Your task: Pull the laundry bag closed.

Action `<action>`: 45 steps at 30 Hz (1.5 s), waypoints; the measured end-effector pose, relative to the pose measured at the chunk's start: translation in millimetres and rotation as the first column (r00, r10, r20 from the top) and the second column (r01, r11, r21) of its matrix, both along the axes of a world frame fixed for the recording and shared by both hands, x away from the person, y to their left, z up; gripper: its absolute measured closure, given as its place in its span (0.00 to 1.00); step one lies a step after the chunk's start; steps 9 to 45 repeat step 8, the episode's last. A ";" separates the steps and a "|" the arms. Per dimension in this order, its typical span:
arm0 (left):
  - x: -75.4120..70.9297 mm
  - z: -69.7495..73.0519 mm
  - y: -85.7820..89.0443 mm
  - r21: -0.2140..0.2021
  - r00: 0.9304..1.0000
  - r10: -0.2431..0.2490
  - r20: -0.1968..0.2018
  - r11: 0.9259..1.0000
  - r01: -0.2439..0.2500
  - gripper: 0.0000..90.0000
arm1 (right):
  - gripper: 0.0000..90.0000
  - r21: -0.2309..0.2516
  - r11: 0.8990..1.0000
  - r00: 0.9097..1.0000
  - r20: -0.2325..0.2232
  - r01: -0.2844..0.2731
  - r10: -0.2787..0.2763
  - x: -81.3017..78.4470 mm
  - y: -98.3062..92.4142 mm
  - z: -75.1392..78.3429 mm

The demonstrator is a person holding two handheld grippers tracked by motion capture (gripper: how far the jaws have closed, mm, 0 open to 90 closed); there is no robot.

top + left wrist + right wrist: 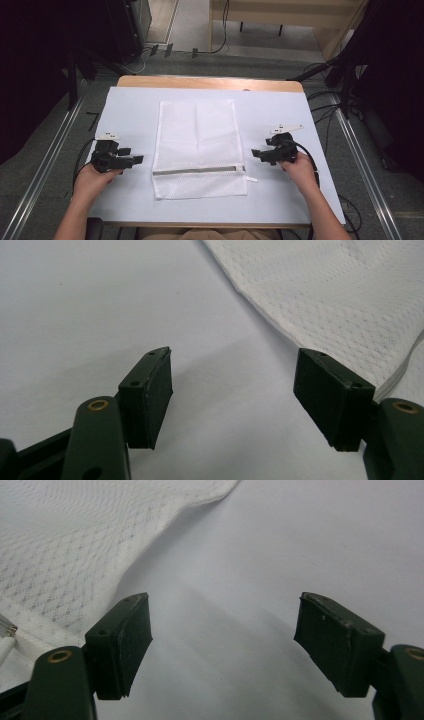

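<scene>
Lying flat: rectangular white mesh bag (197, 145)

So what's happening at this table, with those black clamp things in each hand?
A person sits at a table covered in white, holding a two-jaw gripper in each hand. Between them lies a white mesh bag, flat, with its zipper running across near the person's end. The left gripper rests to the bag's left and the right gripper to its right. Both point toward the bag with jaws open and nothing between them; neither touches it.
</scene>
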State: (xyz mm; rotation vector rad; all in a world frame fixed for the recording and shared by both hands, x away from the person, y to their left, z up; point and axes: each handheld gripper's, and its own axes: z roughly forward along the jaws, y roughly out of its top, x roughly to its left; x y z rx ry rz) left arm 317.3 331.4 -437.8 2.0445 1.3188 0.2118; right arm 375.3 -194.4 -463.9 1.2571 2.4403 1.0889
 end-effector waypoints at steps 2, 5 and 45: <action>0.2 -0.6 -0.3 0.001 1.000 -0.003 -0.001 1.000 0.003 0.35 | 0.26 -0.008 1.000 1.000 0.003 0.003 -0.003 0.1 -0.1 -0.3; 0.5 -0.9 0.0 0.008 1.000 -0.003 -0.004 1.000 0.003 0.34 | 0.26 -0.019 1.000 1.000 -0.002 0.017 -0.017 1.0 -1.2 -0.9; 1.1 -3.0 -1.1 0.016 1.000 0.014 0.000 1.000 -0.014 0.31 | 0.26 -0.028 0.999 1.000 -0.007 0.027 -0.027 1.9 -2.1 -2.4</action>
